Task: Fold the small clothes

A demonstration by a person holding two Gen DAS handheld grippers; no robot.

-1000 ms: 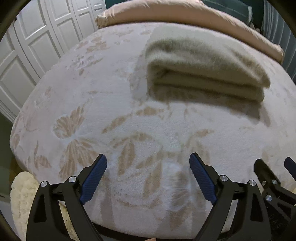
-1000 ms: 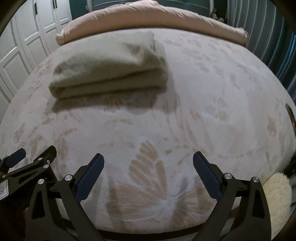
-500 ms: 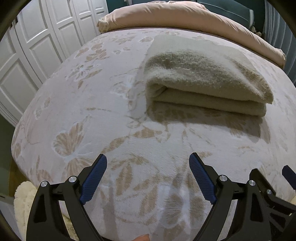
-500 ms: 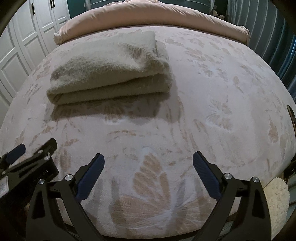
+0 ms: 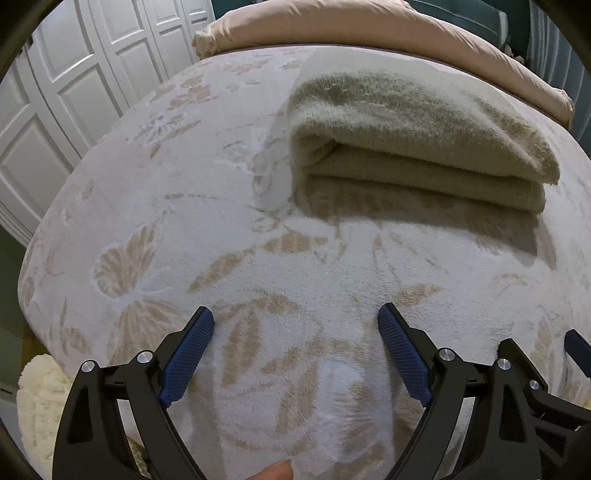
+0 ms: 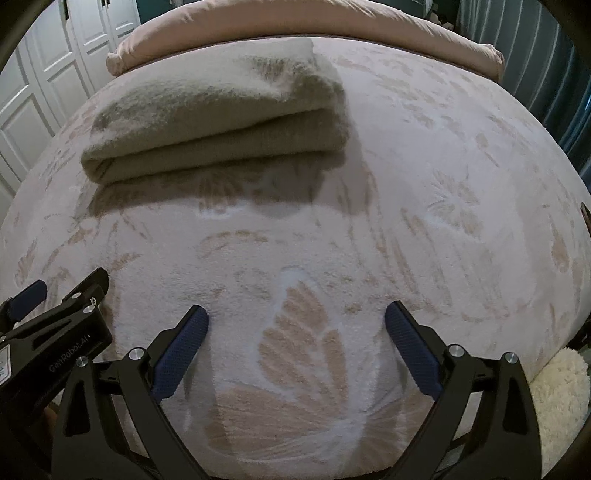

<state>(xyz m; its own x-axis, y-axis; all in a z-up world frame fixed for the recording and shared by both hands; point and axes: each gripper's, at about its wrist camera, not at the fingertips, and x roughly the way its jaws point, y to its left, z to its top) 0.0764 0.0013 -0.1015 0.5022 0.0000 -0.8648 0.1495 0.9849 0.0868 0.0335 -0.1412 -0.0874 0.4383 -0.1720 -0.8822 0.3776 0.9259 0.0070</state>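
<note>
A beige fuzzy garment (image 5: 413, 136) lies folded in a thick stack on the floral bedspread (image 5: 258, 229); it also shows in the right wrist view (image 6: 214, 122). My left gripper (image 5: 295, 325) is open and empty, hovering over the bedspread short of the stack's front left corner. My right gripper (image 6: 297, 321) is open and empty, short of the stack's front right side. The left gripper's body (image 6: 55, 325) shows at the left of the right wrist view.
A pink duvet roll (image 5: 369, 29) lies along the far side of the bed behind the stack. White panelled wardrobe doors (image 5: 74, 81) stand to the left. A cream fluffy rug (image 5: 37, 406) lies on the floor below the bed's near edge.
Both grippers have moved forward toward the folded garment, which now looks larger and nearer in both views. The jaws stayed open and the garment has not moved.
</note>
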